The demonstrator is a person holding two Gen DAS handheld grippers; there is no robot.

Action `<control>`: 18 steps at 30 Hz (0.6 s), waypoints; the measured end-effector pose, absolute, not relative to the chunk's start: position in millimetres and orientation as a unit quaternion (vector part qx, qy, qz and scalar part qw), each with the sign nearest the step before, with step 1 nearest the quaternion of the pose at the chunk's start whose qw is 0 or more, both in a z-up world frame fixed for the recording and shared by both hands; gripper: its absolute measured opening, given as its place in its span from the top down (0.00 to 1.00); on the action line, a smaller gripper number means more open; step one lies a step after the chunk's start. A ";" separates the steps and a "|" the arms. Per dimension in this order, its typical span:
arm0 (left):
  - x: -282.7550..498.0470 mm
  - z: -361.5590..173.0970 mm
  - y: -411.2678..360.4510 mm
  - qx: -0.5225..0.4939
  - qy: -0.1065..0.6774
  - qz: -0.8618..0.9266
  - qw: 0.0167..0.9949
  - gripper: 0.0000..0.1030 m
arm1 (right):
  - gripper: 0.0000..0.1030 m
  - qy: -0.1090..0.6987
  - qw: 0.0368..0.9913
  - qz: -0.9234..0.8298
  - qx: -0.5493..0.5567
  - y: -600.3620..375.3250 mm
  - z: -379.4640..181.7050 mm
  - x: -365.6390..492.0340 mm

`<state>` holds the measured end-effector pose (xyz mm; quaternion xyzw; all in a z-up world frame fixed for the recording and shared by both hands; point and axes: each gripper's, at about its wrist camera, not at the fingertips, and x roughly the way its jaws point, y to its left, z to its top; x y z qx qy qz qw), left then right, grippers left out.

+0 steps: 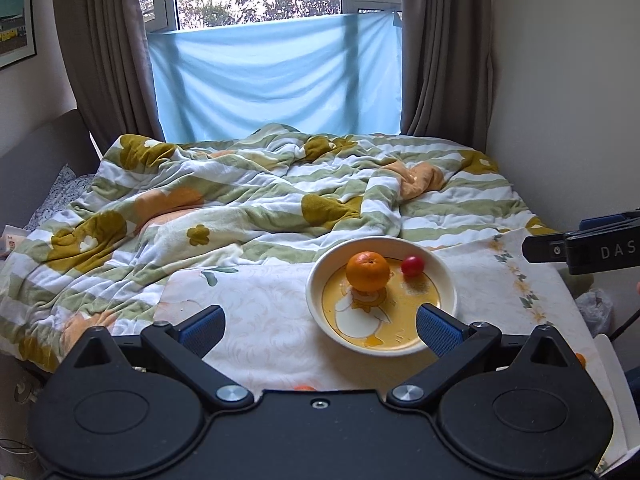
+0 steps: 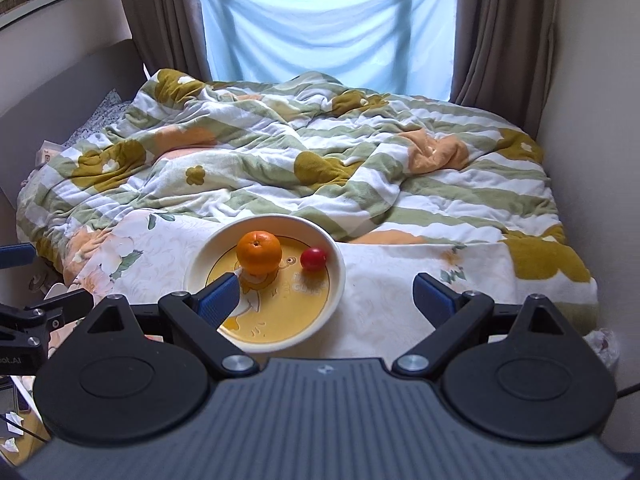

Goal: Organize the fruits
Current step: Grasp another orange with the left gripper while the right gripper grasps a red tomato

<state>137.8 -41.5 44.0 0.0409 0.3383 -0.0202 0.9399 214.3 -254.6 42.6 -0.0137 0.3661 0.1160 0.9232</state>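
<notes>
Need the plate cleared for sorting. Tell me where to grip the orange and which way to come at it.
Grip the orange across its widest middle, coming down from above. It sits stem end up inside the plate, whose raised rim would likely block a low sideways approach. Close the fingers left and right of it; the small red fruit lies apart to its right, so it should stay clear. The open right gripper looks nearest.

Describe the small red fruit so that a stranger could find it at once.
On the flowered cloth at the foot of the bed stands a white bowl with a yellow bottom. The small red fruit lies inside it, to the right of the orange, apart from it; it is smaller, smooth and red.
</notes>
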 end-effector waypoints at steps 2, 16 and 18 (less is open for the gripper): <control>127.3 46.3 -49.1 0.043 0.335 -0.017 0.941 0.00 | 0.00 0.364 0.924 0.115 -0.008 -262.3 46.9 199.6; 83.0 19.1 -96.6 0.042 0.373 -0.040 0.926 0.00 | 0.00 0.360 0.929 0.078 -0.039 -314.0 49.6 118.7; 81.3 11.4 -102.0 0.041 0.381 -0.049 0.922 0.00 | 0.00 0.363 0.928 0.075 -0.042 -320.1 43.8 109.9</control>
